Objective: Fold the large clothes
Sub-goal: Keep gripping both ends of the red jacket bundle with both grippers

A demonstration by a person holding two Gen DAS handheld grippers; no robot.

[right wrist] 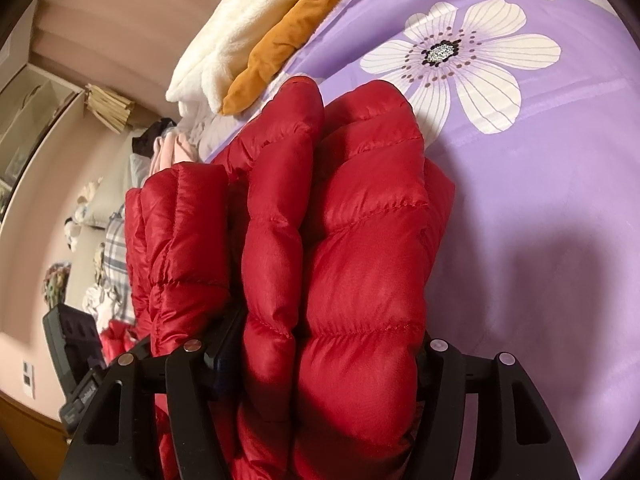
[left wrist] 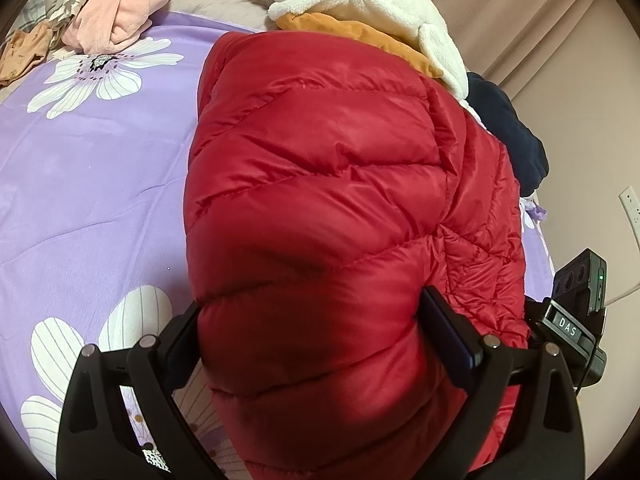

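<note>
Red puffer jacket bulges between both hand-held grippers — on purple sheet.

- The puffy red quilted down jacket fills the gap between the left gripper fingers and runs off the bottom edge, so its near end cannot be seen.
- It hides the left gripper's pads; whether they press cannot be told.
- In the right wrist view the jacket's folds bulge between the right gripper fingers, covering both fingertips.
- The purple flower-printed bedsheet beneath the jacket is covered.
- Left of the right gripper, shelf items are too small to identify.
</note>
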